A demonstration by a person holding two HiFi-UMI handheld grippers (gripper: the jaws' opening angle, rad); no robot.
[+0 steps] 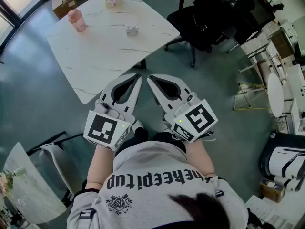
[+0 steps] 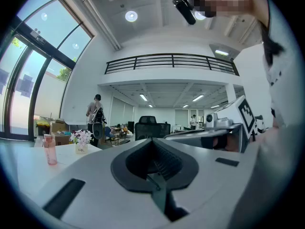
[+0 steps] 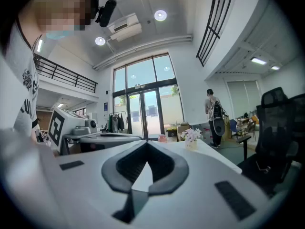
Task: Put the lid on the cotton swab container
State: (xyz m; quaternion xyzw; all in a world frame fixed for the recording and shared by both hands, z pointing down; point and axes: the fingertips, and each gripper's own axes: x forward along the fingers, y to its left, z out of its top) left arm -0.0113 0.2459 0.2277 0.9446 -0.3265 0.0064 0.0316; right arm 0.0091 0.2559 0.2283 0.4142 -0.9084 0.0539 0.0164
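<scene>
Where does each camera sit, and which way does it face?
Head view: on the person's head, facing steeply down at the table, left gripper, right gripper and grey sweatshirt.
Left gripper view: rides the left gripper, faces along its shut jaws across the table into the office; right gripper and sweatshirt at right.
Right gripper view: rides the right gripper, faces along its shut jaws toward the glass doors; left gripper and sweatshirt at left.
Shared: both gripper views show the flower pot on the table.
</scene>
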